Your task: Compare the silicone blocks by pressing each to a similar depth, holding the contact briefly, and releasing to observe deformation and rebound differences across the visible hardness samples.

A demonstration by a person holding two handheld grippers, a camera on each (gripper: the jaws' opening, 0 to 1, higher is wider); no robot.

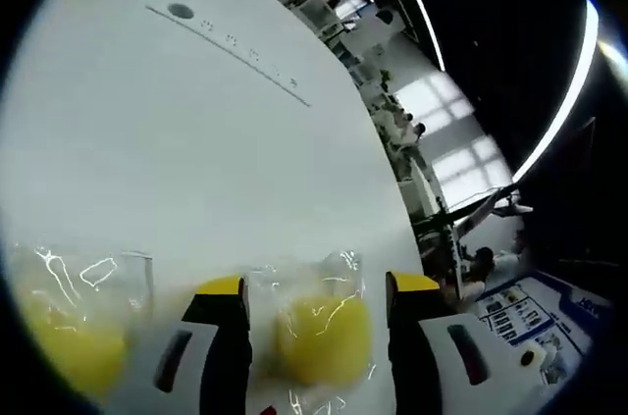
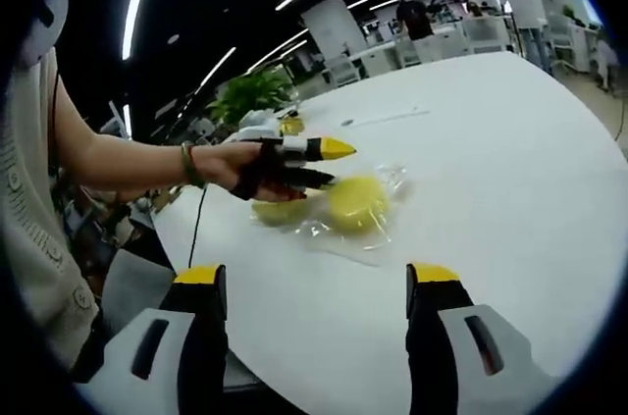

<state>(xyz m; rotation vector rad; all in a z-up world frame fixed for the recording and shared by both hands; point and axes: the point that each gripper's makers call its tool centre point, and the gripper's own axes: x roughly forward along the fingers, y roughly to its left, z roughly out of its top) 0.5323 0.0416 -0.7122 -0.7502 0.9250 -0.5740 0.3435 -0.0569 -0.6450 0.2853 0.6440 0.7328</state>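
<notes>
Bagged yellow silicone block (image 1: pixel 322 337) lies on the white table (image 1: pixel 196 140), roundish, long axis indiscernible, between the left gripper (image 1: pixel 316 302) jaws, set wide, contact unclear. Second block (image 1: pixel 69 341) nearby. Right gripper (image 2: pixel 316 283) hovers apart, jaws wide, empty.

Two yellow silicone blocks can be counted in the left gripper view, each inside clear plastic wrapping: one block (image 1: pixel 322 337) at the bottom centre of the frame between the two jaws, and a second block (image 1: pixel 74 341) at the lower left. The right gripper view also gives two blocks in plastic near the frame's centre, a rounder one (image 2: pixel 356 203) and a flatter one (image 2: pixel 278 209) to its left, beside one left gripper (image 2: pixel 324 162) held in one hand (image 2: pixel 234 168). There is one white table (image 2: pixel 510 170), and one green plant (image 2: pixel 257 89) at the upper left.
</notes>
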